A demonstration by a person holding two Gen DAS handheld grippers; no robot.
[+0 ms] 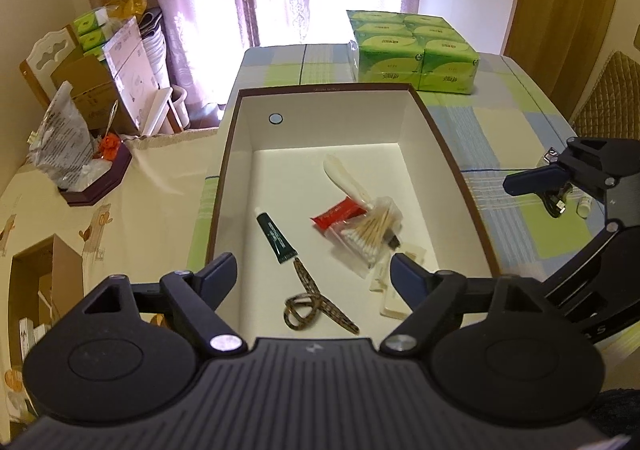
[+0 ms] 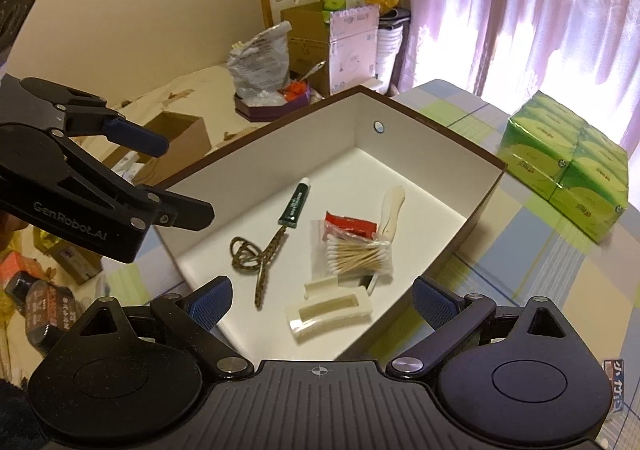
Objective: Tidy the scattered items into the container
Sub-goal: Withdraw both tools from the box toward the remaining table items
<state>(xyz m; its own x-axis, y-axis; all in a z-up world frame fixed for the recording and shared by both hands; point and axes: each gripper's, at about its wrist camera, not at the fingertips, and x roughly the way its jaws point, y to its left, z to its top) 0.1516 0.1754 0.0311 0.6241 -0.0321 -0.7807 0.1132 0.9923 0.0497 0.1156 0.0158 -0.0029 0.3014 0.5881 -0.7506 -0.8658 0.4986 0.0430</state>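
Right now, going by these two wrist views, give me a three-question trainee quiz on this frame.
1. True or false: the green tube lies inside the box.
2. What does the left gripper hold? A) cotton swabs B) nothing C) scissors
3. Fill in: beyond the box stands a pack of green ____.

Key: 1 true; 2 B, jaws open and empty; 3 tissues.

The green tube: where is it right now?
The green tube lies on the floor of the box, left of the cotton swabs in the left wrist view, its flat end next to the patterned cord.
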